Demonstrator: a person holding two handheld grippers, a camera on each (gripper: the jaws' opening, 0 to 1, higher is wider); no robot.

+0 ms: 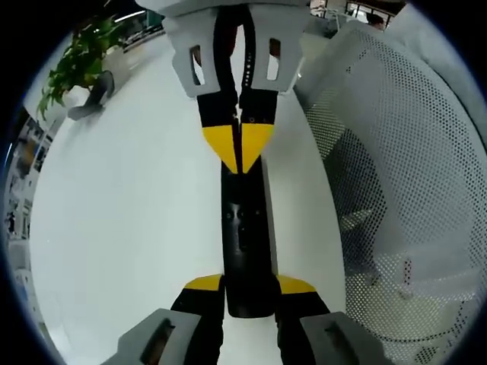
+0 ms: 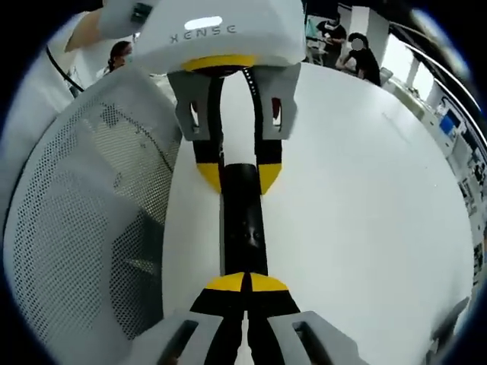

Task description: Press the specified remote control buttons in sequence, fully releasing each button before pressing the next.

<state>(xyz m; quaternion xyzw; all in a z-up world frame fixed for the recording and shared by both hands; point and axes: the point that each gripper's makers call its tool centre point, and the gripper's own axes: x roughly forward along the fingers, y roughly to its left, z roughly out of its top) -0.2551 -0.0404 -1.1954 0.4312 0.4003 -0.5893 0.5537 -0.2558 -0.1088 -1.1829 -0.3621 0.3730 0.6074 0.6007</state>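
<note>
A long black remote control [image 1: 245, 236] lies lengthwise over the white table. My left gripper [image 1: 249, 285] is shut on its near end, one yellow-tipped jaw on each side. My right gripper [image 1: 242, 156] comes in from the opposite side, shut, with its yellow tips pressed together and resting on the far part of the remote. In the right gripper view, the right gripper [image 2: 247, 283] has its joined tips on the remote [image 2: 245, 220], just past a cluster of buttons. The left gripper [image 2: 240, 179] clamps the other end.
A white perforated mesh shell [image 1: 396, 190] stands close beside the remote, also seen as mesh shell [image 2: 84, 220]. The white table [image 2: 365, 190] stretches wide on the other side. A potted plant [image 1: 76, 61] sits at a far edge. People [image 2: 358, 53] sit in the background.
</note>
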